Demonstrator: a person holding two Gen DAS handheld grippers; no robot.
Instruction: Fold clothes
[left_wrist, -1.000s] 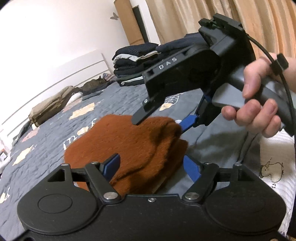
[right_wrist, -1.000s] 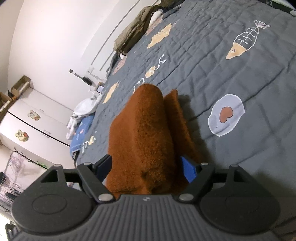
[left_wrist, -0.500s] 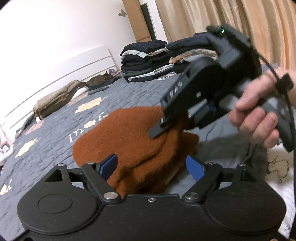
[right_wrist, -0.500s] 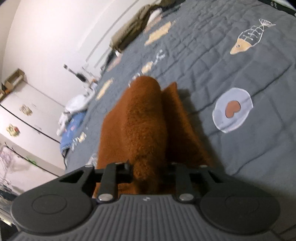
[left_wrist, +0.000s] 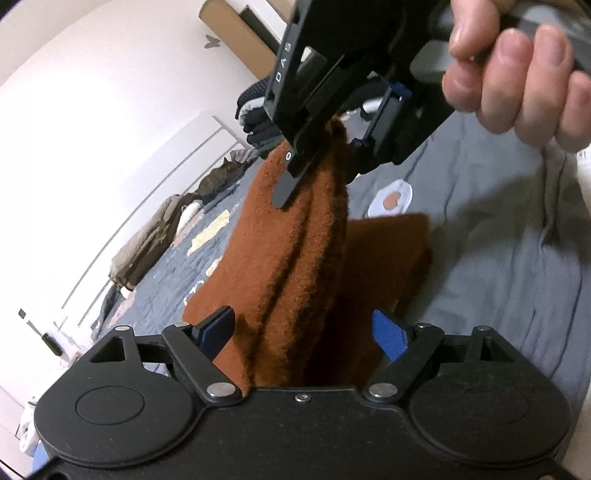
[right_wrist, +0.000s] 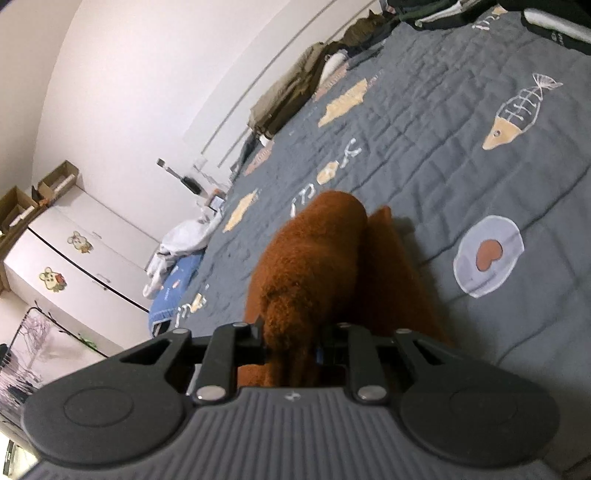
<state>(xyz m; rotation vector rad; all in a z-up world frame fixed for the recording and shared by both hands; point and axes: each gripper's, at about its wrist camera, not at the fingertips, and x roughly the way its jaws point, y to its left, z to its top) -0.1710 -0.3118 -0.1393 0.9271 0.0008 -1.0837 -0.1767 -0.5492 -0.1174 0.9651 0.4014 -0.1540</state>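
Up above the grey quilted bed (right_wrist: 424, 122), the right gripper (left_wrist: 332, 147) is clenched on the top edge of the fuzzy brown garment (left_wrist: 295, 266), which hangs down in long folds with its lower part resting on the quilt near the fried-egg print (right_wrist: 487, 254). Meanwhile the left gripper (left_wrist: 306, 332) is released, its blue pads (left_wrist: 389, 334) spread on either side of the hanging cloth without pinching it.

Fuzzy rust cloth garment (left_wrist: 295, 258) (matt); quilted grey bedspread (right_wrist: 443, 147).
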